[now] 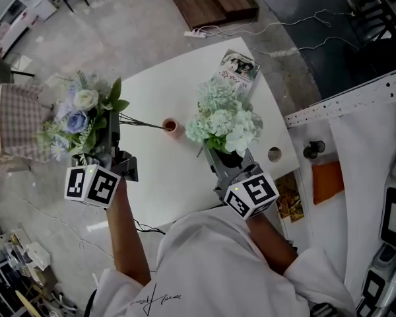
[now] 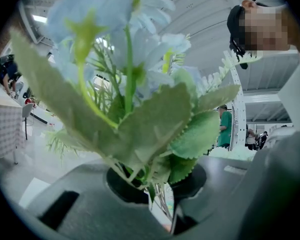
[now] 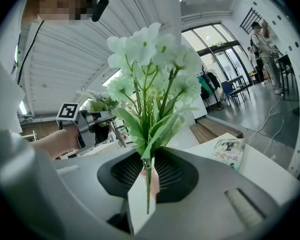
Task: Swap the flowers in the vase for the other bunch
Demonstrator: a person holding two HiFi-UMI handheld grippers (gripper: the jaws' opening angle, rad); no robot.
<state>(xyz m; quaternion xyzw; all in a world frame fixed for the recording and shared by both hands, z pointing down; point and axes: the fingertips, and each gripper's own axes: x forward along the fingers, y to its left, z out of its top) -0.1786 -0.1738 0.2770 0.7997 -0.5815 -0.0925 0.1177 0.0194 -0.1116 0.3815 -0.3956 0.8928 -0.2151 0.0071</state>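
Head view: a small vase [image 1: 170, 126] stands mid-frame on the white table [image 1: 165, 177], between two bunches.
Left gripper [image 1: 112, 152]: jaws narrow, clamped on the blue bunch [image 1: 79, 117] at frame left, past the table edge; its thin stems point toward the vase.
Right gripper [image 1: 226, 158]: jaws pinch the white bunch [image 1: 224, 121], just right of the vase.

Two bunches of flowers (a blue bunch [image 1: 78, 119], a white bunch [image 1: 226, 121]), one vase [image 1: 171, 126], one booklet [image 1: 236, 67], one surface [image 1: 165, 183], two grippers: left gripper [image 1: 113, 125], right gripper [image 1: 220, 154].
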